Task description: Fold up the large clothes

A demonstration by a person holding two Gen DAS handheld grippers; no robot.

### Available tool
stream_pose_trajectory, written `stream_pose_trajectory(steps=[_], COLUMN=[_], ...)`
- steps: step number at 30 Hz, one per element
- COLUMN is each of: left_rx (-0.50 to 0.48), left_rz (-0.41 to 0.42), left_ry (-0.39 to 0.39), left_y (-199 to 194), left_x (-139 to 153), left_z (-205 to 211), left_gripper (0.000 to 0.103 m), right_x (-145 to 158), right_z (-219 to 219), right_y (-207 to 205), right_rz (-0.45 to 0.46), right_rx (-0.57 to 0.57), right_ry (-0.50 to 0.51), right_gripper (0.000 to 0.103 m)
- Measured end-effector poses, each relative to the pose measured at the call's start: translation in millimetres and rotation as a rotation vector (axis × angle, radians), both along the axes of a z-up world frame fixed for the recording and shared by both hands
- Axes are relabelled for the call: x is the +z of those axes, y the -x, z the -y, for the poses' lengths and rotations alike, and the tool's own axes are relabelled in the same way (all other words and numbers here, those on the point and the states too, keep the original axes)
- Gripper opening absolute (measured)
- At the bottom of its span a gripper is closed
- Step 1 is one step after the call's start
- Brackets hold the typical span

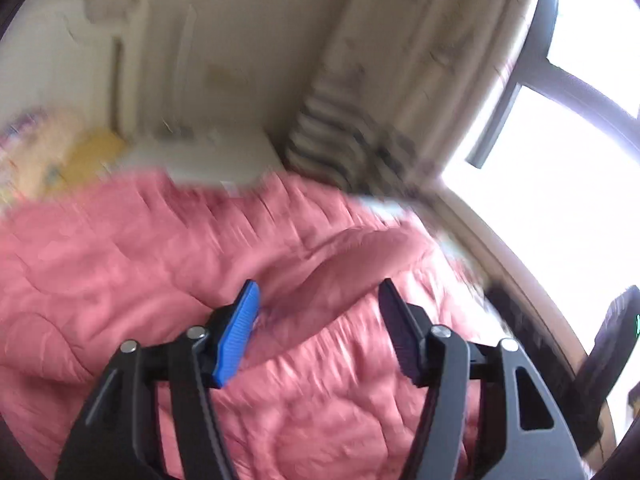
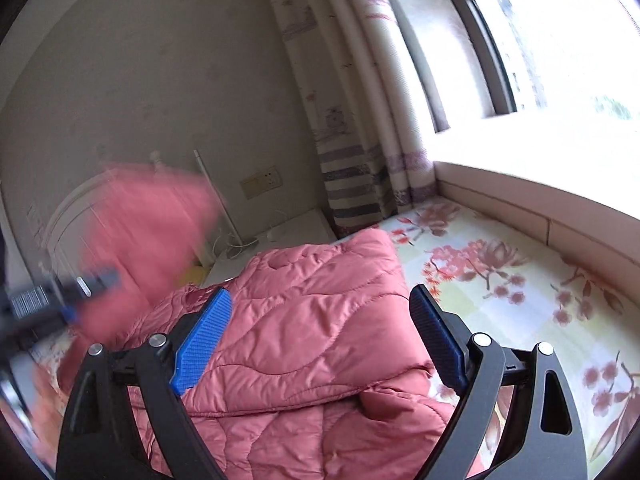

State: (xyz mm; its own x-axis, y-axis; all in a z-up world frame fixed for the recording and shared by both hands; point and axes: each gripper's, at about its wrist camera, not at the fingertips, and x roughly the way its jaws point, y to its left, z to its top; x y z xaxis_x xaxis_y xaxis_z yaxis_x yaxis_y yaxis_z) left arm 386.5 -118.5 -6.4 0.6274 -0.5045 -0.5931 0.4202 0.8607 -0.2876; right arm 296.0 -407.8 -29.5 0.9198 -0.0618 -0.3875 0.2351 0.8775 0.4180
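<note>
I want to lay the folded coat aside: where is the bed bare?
Free: the floral sheet between the pink quilted coat and the window ledge, past the right gripper. Crowded: the coat's other side, where a raised pink flap and the blurred left gripper are.

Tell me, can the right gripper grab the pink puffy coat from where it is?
Probably yes. The right gripper is open, and the pink quilted coat lies on the flowered sheet right in front of it, with nothing between them.
</note>
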Motion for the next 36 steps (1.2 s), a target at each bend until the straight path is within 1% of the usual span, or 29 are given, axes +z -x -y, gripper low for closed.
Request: stream_pose_trajectory(steps=[1,2,3,4,6,7,8,10,11,13,14,15,16,17,19,21,22,24,27,28,29,30,31,32,33,34,36], left_rx=[-0.015,-0.013,0.009,0.029,0.099,0.144,0.238,0.415,0.546,0.702,0.785,0.83,0.855,0.872,0.86,0.839,0.808,0.777,0.763,0.764,0.771,0.777,0.785,0.792,0.798,0.8,0.796], left_rz=[0.002,0.022,0.063,0.099,0.184,0.218,0.263,0.294,0.281,0.239,0.209,0.196,0.183,0.153,0.161,0.153,0.142,0.134,0.123,0.115,0.104,0.096,0.087,0.075,0.058,0.042,0.019], left_ry=[-0.002,-0.017,-0.034,-0.036,-0.012,0.002,0.02,0.042,0.066,0.111,0.142,0.154,0.154,0.161,0.173,0.136,0.12,0.098,0.082,0.086,0.094,0.103,0.112,0.121,0.131,0.136,0.143], left_y=[2.8,9.5,15.4,25.7,43.7,53.1,61.6,66.2,67.5,68.3,68.9,71.0,69.1,66.1,67.2,63.6,60.4,55.1,51.7,49.7,48.9,49.0,48.4,47.4,45.6,43.6,40.4], left_x=[-3.2,-5.4,1.4,5.1,15.9,23.9,26.7,33.0,27.7,16.0,3.9,-4.2,-9.3,-13.0,-10.3,-14.1,-15.4,-19.2,-19.0,-20.2,-21.7,-23.1,-25.1,-26.9,-29.5,-31.5,-34.1], left_z=[-3.7,-9.2,-20.7,-32.0,-69.6,-96.9,-126.5,-170.6,-199.5,-236.4,-254.5,-264.7,-268.2,-272.9,-276.5,-268.5,-264.0,-258.9,-254.1,-254.9,-257.3,-260.2,-263.0,-265.7,-268.6,-270.4,-271.3], left_gripper=[0.063,0.067,0.072,0.076,0.09,0.093,0.098,0.099,0.099,0.099,0.098,0.098,0.098,0.098,0.099,0.099,0.099,0.1,0.1,0.1,0.1,0.1,0.1,0.1,0.1,0.1,0.1], right_x=[-2.1,-4.3,-6.6,-7.8,-8.9,-8.7,-7.8,-7.4,-7.8,-9.1,-10.2,-11.8,-12.5,-12.8,-11.6,-9.1,-8.8,-9.5,-15.5,-16.8,-17.0,-15.9,-12.0,-7.8,-1.8,6.2,18.1], right_z=[3.8,7.2,8.8,9.0,6.2,5.5,4.9,1.3,-0.7,-3.8,-4.4,-6.3,-7.9,-10.2,-16.7,-29.3,-37.5,-55.5,-71.4,-74.5,-77.5,-78.6,-79.3,-78.2,-77.5,-76.1,-73.8], right_y=[-1.5,-3.8,-3.9,-3.9,-2.7,-2.0,-2.1,-0.7,-1.4,-4.3,-7.5,-11.3,-12.6,-14.6,-20.7,-31.3,-37.9,-53.9,-75.7,-79.7,-83.9,-84.6,-81.3,-74.9,-65.5,-53.7,-36.9], right_rz=[-0.008,-0.017,-0.021,-0.024,-0.022,-0.018,-0.013,-0.005,-0.005,-0.018,-0.027,-0.042,-0.054,-0.066,-0.091,-0.135,-0.169,-0.245,-0.321,-0.327,-0.333,-0.335,-0.314,-0.274,-0.224,-0.176,-0.139], right_rx=[-0.004,-0.007,-0.008,-0.008,-0.003,0.002,0.009,0.026,0.035,0.064,0.079,0.106,0.122,0.133,0.174,0.243,0.277,0.341,0.404,0.41,0.417,0.406,0.38,0.372,0.368,0.351,0.304], right_ry=[-0.021,-0.037,-0.049,-0.057,-0.059,-0.057,-0.054,-0.048,-0.047,-0.046,-0.05,-0.056,-0.06,-0.055,-0.044,-0.019,0.003,0.039,0.01,0.0,-0.016,-0.019,-0.02,-0.029,-0.039,-0.034,0.011], right_gripper=[0.086,0.086,0.086,0.086,0.086,0.086,0.086,0.086,0.086,0.086,0.086,0.086,0.086,0.085,0.085,0.085,0.085,0.085,0.083,0.079,0.064,0.047,0.036,0.02,0.016,0.015,0.013])
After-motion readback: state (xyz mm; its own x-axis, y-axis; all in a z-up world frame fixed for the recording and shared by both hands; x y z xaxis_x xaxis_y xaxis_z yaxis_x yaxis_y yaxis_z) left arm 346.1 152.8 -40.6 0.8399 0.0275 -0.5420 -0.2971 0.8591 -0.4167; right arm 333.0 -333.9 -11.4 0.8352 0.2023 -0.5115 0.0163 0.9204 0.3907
